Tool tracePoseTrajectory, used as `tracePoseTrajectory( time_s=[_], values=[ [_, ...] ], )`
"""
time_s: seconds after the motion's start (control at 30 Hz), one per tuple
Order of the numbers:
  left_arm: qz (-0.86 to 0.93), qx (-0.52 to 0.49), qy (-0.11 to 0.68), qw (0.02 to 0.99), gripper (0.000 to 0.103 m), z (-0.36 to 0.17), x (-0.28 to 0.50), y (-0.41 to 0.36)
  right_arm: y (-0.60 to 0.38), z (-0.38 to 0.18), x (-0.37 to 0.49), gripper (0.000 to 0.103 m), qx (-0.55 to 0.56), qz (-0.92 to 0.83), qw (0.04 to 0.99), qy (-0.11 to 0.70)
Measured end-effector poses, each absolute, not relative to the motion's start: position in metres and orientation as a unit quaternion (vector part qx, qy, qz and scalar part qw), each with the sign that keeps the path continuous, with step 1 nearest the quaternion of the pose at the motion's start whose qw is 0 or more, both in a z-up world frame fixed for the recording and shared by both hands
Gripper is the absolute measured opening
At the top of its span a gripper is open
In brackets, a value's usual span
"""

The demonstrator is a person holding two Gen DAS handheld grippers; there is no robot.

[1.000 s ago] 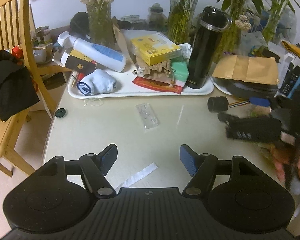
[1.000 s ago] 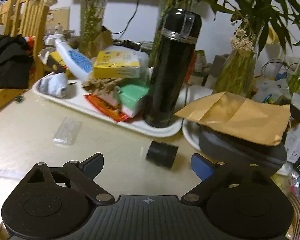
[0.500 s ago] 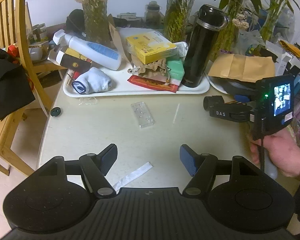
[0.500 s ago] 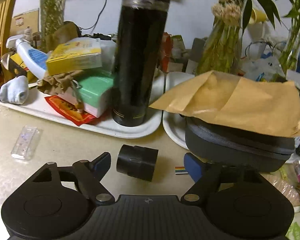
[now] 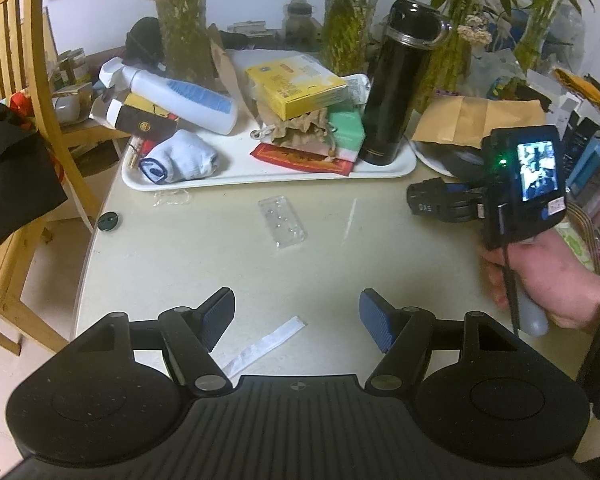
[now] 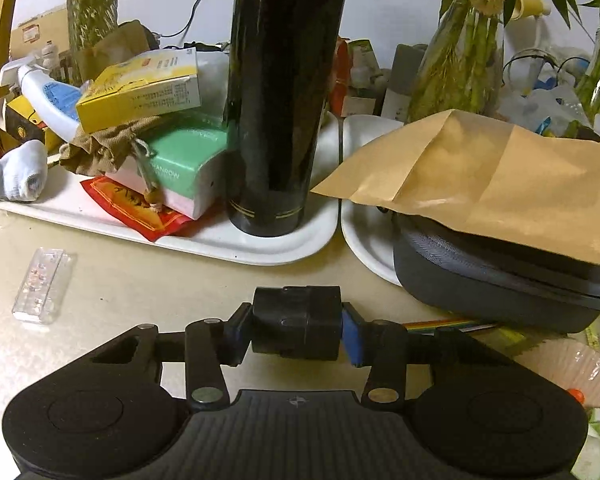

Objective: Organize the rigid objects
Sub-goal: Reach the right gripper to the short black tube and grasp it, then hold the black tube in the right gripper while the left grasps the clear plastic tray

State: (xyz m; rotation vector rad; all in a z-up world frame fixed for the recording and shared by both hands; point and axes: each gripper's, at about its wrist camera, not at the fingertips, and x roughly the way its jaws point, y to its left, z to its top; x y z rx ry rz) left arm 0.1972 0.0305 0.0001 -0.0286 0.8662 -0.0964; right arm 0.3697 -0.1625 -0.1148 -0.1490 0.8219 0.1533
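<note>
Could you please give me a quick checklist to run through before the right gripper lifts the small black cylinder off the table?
1. Right gripper shut on the black cylinder, pads on both sides: ok.
2. Grip centred on the cylinder: ok.
3. Cylinder clear of the grey case and white tray: ok.
4. Free spot on the tray for it: cannot tell, tray crowded around the black flask.
5. Left gripper open and holding nothing: ok.
6. Grip firm enough to lift: cannot tell.

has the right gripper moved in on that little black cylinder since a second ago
Yes. The right gripper advanced toward the black flask and now clamps the black cylinder, which earlier lay ahead of its open fingers.
</note>
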Motion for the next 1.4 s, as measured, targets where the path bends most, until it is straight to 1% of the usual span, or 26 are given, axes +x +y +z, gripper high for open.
tracePoseTrajectory(
  time_s=[0.37,0.57,0.7,0.87,0.97,1.17,1.4],
  values=[
    [-0.032,-0.004,0.412,0.911,0.068,-0.008,0.202,0.032,-0.157,-0.078,0.346,0.048,-0.081,0.121,0.902,0.407],
    [-0.030,-0.009,0.405,0.914,0.068,-0.010,0.205,0.029,-0.154,-0.039,0.325,0.048,-0.083,0.143,0.902,0.398],
    [-0.035,-0.007,0.398,0.917,0.068,-0.012,0.207,0.025,-0.160,-0.013,0.306,0.048,-0.068,0.156,0.896,0.411],
    [-0.041,0.006,0.377,0.925,0.068,-0.010,0.208,0.021,-0.177,0.022,0.265,0.048,-0.063,0.163,0.896,0.408],
    [-0.034,-0.001,0.365,0.930,0.068,-0.003,0.213,0.023,-0.195,0.037,0.243,0.048,-0.034,0.164,0.897,0.409],
    [-0.021,-0.014,0.351,0.936,0.069,0.002,0.226,0.025,-0.211,0.042,0.210,0.048,-0.007,0.171,0.894,0.415],
    [-0.013,-0.012,0.365,0.931,0.068,-0.020,0.252,0.030,-0.200,0.040,0.205,0.048,-0.031,0.185,0.889,0.418]
  ],
)
